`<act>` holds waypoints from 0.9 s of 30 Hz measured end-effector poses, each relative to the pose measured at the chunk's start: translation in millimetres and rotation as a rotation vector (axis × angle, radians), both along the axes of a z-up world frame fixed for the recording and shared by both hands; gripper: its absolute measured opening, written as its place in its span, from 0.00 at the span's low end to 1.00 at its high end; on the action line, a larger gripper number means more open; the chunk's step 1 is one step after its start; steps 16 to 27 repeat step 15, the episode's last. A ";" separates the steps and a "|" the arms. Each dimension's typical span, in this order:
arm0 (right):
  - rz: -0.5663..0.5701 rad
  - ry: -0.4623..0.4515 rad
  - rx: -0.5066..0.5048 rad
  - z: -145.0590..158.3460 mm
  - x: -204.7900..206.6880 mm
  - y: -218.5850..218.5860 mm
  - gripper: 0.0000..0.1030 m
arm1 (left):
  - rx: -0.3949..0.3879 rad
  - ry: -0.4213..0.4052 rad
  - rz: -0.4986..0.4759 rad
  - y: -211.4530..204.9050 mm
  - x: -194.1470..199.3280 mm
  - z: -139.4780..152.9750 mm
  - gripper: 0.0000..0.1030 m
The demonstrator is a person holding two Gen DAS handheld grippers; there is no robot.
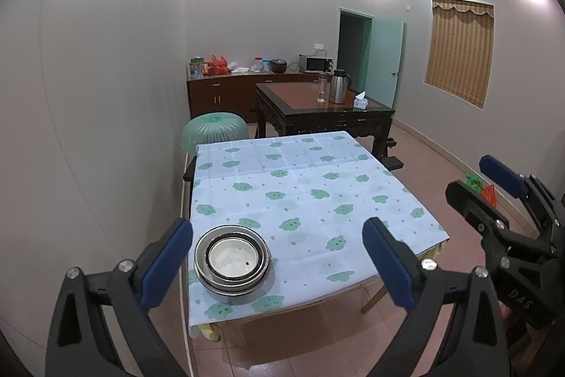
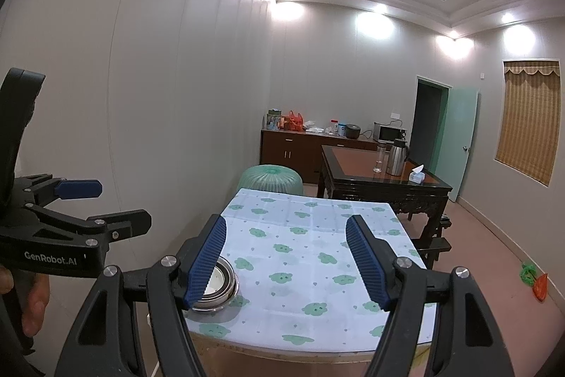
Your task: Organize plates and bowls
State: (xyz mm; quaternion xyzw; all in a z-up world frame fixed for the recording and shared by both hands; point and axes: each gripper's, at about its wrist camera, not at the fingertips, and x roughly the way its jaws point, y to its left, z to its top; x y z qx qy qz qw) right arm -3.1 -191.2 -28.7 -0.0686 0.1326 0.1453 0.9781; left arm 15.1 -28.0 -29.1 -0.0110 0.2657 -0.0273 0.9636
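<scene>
A stack of nested steel bowls with a white dish inside (image 1: 232, 259) sits near the front left corner of the table with the green-patterned cloth (image 1: 317, 193). In the right wrist view the stack (image 2: 219, 287) is partly hidden behind a blue finger pad (image 2: 206, 260). My left gripper (image 1: 277, 262) is open and empty, held above and in front of the table, the stack just right of its left finger. My right gripper (image 2: 296, 262) is open and empty, to the right of the stack. It also shows in the left wrist view (image 1: 494, 189) at the right edge.
A green mesh food cover (image 1: 214, 129) stands behind the table. A dark wooden table (image 1: 321, 108) holds a flask, a glass and a tissue box. A cabinet (image 1: 226, 94) with a microwave lines the back wall. The wall runs close along the left.
</scene>
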 end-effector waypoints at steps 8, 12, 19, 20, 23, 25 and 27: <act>0.003 -0.008 -0.001 0.8 -0.1 1.7 0.70 | -0.001 -0.005 0.015 4.4 2.7 -2.5 0.96; 0.003 -0.005 0.005 0.7 2.2 1.9 0.70 | 0.000 -0.010 0.018 6.2 4.1 -1.9 0.96; 0.005 -0.006 0.006 0.6 2.2 1.7 0.70 | 0.010 -0.015 0.008 5.3 5.5 -1.8 0.96; 0.005 -0.006 0.006 0.6 2.2 1.7 0.70 | 0.010 -0.015 0.008 5.3 5.5 -1.8 0.96; 0.005 -0.006 0.006 0.6 2.2 1.7 0.70 | 0.010 -0.015 0.008 5.3 5.5 -1.8 0.96; 0.005 -0.006 0.006 0.6 2.2 1.7 0.70 | 0.010 -0.015 0.008 5.3 5.5 -1.8 0.96; 0.005 -0.006 0.006 0.6 2.2 1.7 0.70 | 0.010 -0.015 0.008 5.3 5.5 -1.8 0.96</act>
